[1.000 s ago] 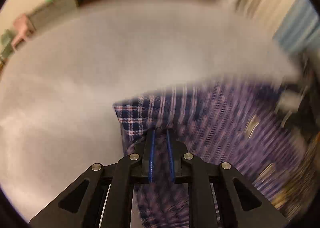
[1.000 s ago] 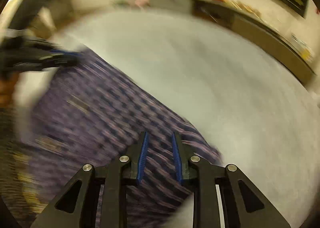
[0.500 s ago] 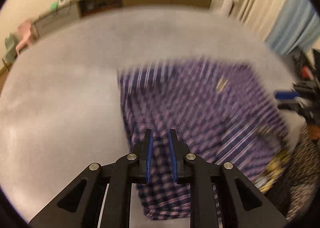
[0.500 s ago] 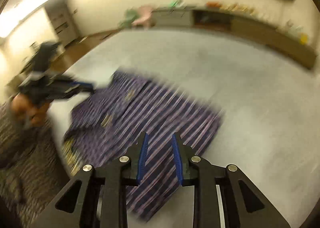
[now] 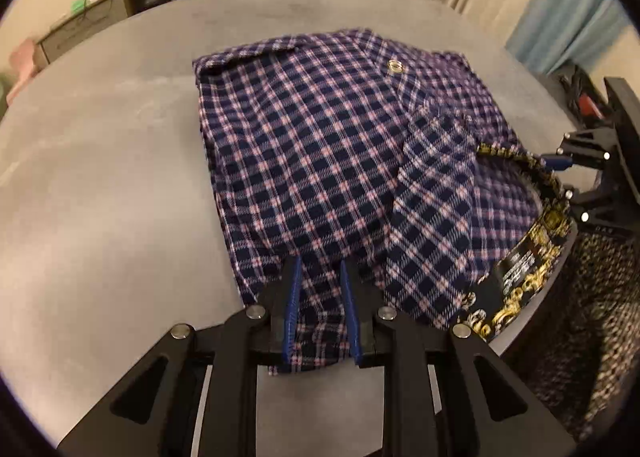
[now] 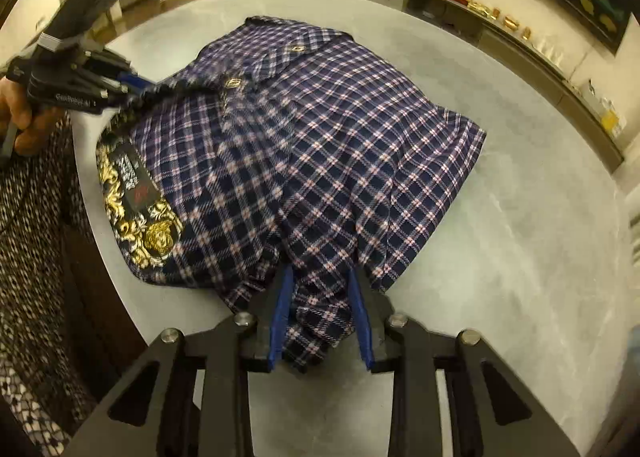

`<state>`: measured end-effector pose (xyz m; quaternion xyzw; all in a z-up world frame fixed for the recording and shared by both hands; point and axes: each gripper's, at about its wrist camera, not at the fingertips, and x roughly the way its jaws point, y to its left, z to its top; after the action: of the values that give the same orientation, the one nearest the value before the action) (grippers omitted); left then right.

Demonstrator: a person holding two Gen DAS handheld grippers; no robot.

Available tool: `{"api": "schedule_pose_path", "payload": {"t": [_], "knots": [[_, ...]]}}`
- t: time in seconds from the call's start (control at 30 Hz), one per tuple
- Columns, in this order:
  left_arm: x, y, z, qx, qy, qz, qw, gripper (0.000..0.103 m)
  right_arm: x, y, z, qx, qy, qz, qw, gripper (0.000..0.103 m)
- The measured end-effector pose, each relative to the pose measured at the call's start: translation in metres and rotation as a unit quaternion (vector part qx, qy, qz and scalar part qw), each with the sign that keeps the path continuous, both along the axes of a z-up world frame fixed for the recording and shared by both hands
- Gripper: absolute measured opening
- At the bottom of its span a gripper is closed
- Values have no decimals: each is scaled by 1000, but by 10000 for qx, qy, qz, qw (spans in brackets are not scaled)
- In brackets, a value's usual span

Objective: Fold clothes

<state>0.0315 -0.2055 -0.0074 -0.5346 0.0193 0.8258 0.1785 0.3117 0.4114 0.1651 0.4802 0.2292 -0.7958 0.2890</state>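
Shirt (image 5: 320,161) first: it is a blue and pink checked one, lying in a loose heap on the round grey table (image 5: 100,177), close to the near edge. It looks only partly folded, so I think the fold is in the middle of being made. A black and gold inside band (image 5: 528,261) shows at the edge by the person.

From the left wrist view, the left gripper (image 5: 319,285) has its two blue fingers a small way apart, with a bunch of checked cloth pinched between them. It looks like it is holding that edge of the shirt. Far to the right side, the other gripper reaches in at the gold band.

From the right wrist view, the right gripper (image 6: 322,297) is a bit wider, and a thick lump of shirt sits between its fingers, touching both. It seems to be gripping that lump. The left gripper shows at the top left, held in a hand (image 6: 18,113), with its tips at the shirt's edge.

Next, I think both held edges need to be lifted and laid flat across the shirt, then let go, so no lumps stay under
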Motion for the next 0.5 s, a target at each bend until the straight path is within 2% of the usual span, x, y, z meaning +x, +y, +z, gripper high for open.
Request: {"api": "schedule_pose_path", "payload": {"t": [0.1,0.2,0.27,0.3,0.37,0.43,0.47,0.5], "knots": [[0,12,-13,0,-13,1,10000,22,-24,-21,3,127,144,-4,9998,30],[-1,25,-25,-40,71,13,10000,20,-63,-43,18,-272,414,-112,9987,31],[3,33,-29,21,130,-46,9999,22,-85,-61,17,-391,557,-79,9976,32],[4,39,-32,1,122,-89,9999,22,-105,-69,12,-419,601,-98,9973,32],[0,44,-49,-333,17,-174,9993,22,-142,-81,-11,-322,594,-149,9976,32],[-5,46,-60,-343,53,-350,9988,20,-167,-86,-37,-171,454,-174,9987,31],[-20,44,-65,-492,99,-265,9984,16,-176,-87,-48,-127,382,-197,9990,31],[-34,43,-69,-645,148,-176,9976,16,-179,-90,-54,-219,374,-244,9988,31]]}}
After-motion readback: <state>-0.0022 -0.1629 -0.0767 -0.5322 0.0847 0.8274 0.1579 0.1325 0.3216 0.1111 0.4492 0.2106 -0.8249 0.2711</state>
